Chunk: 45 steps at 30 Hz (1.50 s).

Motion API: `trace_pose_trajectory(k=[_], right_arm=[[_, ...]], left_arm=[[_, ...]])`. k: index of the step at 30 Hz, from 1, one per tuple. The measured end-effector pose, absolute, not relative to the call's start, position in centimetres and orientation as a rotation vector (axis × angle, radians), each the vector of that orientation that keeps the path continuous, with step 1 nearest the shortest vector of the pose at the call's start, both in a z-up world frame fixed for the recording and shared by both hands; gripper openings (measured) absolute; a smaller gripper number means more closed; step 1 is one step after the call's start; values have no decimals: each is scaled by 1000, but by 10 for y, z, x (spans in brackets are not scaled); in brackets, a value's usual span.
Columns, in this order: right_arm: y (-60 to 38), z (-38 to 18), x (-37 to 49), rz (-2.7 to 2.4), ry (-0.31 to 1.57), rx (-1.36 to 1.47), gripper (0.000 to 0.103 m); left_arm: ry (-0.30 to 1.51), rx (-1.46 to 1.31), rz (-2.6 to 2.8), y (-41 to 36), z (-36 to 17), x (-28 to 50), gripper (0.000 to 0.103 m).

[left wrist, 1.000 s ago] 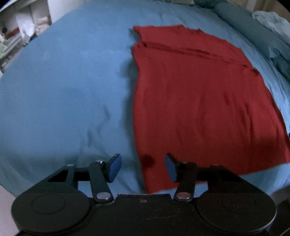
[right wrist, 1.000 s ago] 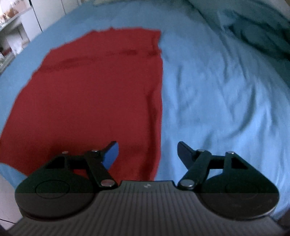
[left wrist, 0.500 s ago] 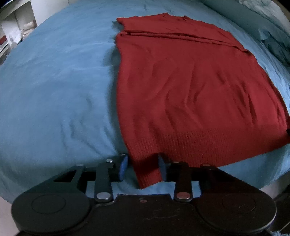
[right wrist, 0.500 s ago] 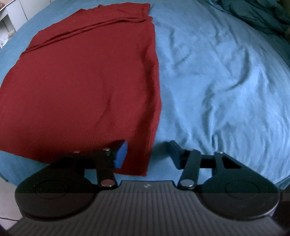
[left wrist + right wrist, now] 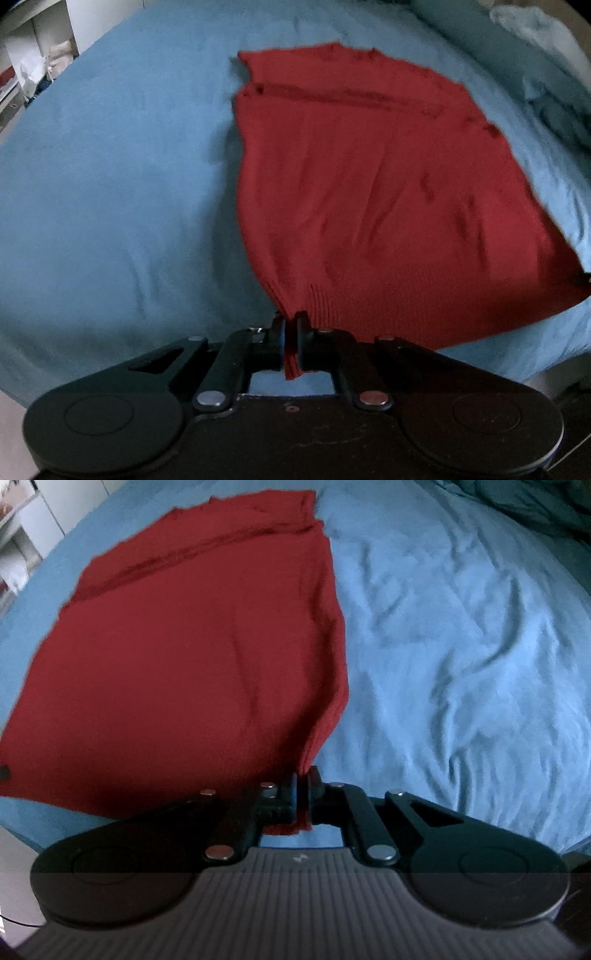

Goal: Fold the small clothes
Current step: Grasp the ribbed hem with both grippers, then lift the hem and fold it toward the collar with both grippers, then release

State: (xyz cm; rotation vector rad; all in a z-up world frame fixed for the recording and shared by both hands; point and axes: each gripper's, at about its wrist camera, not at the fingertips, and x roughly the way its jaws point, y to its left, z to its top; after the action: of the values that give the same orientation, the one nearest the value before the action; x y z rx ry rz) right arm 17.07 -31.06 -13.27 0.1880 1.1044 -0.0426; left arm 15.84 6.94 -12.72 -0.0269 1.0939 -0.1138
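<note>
Red knit sweater point(image 5: 369, 192) lies spread on blue bedsheet point(image 5: 110, 184). Left gripper point(image 5: 291, 332) is clamped on its near left hem corner, fabric bunched and lifted there; right gripper point(image 5: 303, 786) is clamped on the near right hem corner.

red knit garment point(image 5: 369, 192), flat, hem corners lifted

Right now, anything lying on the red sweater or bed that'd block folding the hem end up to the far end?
Nothing visible. The red sweater lies flat on the blue bedsheet with nothing on top. Left gripper and right gripper are shut on its near corners.
</note>
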Motion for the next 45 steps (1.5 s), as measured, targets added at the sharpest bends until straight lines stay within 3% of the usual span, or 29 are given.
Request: trace_pose_trajectory(k=[9, 16, 20, 24, 29, 36, 37, 39, 40, 41, 43, 44, 45], right_arm=[[-331, -25, 228, 15, 961, 396, 20], [-356, 27, 358, 67, 810, 470, 20], [-365, 10, 453, 58, 780, 478, 20], [-373, -50, 538, 20, 799, 551, 20], [-372, -124, 601, -15, 884, 533, 20], [-378, -145, 644, -4, 886, 488, 20], [-376, -148, 651, -4, 900, 456, 20], [-374, -155, 658, 6, 922, 427, 23], [-371, -156, 656, 12, 920, 415, 25], [-369, -153, 652, 16, 903, 400, 30], [-361, -141, 626, 43, 839, 358, 61], [-355, -134, 616, 46, 800, 323, 85], [-346, -128, 600, 55, 760, 282, 98]], left_arm=[[925, -144, -62, 66, -17, 216, 5], [758, -137, -28, 59, 28, 339, 5], [723, -161, 38, 55, 6, 432, 5], [751, -194, 140, 56, -57, 515, 5], [846, -217, 206, 57, -126, 559, 5], [859, -220, 220, 67, -138, 596, 5], [870, -212, 218, 67, -142, 600, 10], [876, -196, 233, 68, -143, 602, 32], [866, -193, 247, 69, -141, 599, 62], [842, -182, 256, 68, -137, 591, 79], [780, -130, 257, 66, -125, 565, 81], [769, -105, 242, 64, -120, 552, 84], [766, -85, 218, 60, -117, 536, 87]])
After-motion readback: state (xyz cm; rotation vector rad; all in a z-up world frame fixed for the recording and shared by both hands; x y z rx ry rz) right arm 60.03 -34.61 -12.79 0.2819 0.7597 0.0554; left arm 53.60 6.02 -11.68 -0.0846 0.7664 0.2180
